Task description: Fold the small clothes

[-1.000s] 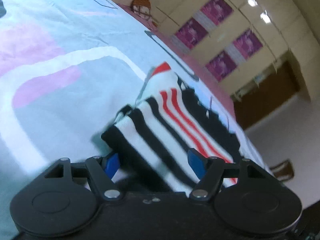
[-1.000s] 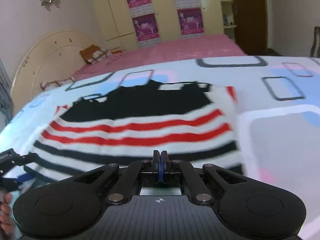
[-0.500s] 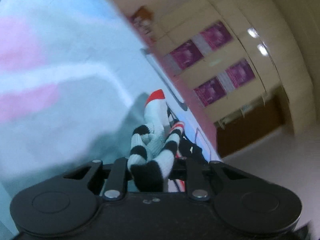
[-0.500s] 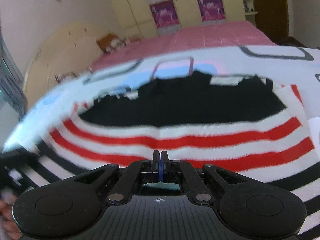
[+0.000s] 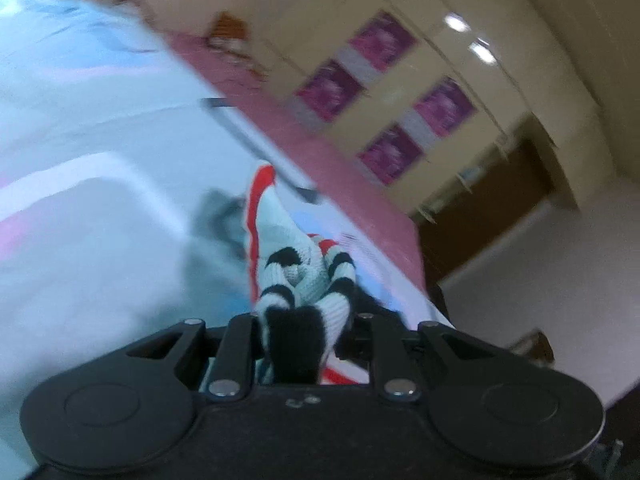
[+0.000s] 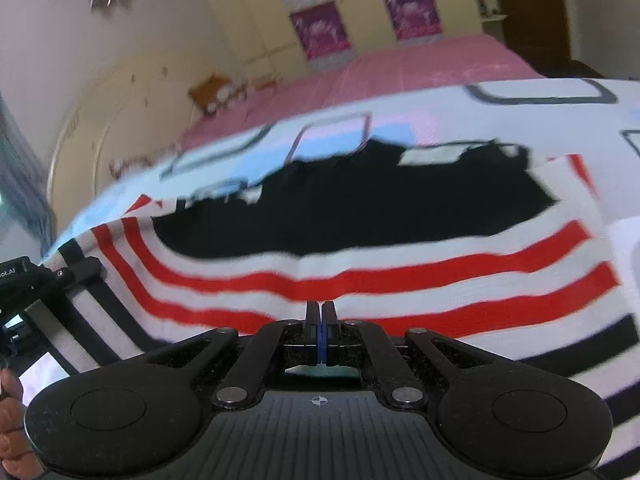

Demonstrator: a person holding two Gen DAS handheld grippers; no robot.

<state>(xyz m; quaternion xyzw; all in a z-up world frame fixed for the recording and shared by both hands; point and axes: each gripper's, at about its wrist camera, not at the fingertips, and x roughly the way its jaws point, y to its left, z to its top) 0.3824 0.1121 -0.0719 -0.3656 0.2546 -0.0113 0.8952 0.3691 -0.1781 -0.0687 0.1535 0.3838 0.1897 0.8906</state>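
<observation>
A small knitted garment, white with red and black stripes and a black panel, lies spread on the patterned bedsheet. My left gripper is shut on a bunched striped corner of the garment, which rises off the sheet. In the right wrist view the left gripper shows at the garment's left edge. My right gripper is shut, pads together with nothing seen between them. Its tips sit over a red stripe in the garment's middle. Whether they touch the fabric I cannot tell.
The sheet covers a bed with a pink cover behind it and a cream headboard at the left. Cream wardrobe doors with purple posters stand at the back. A person's hand shows bottom left.
My left gripper closed on the garment's corner and lifted it, bunching the fabric. My right gripper, still shut, slid forward from the garment's near edge to over its red stripes.
</observation>
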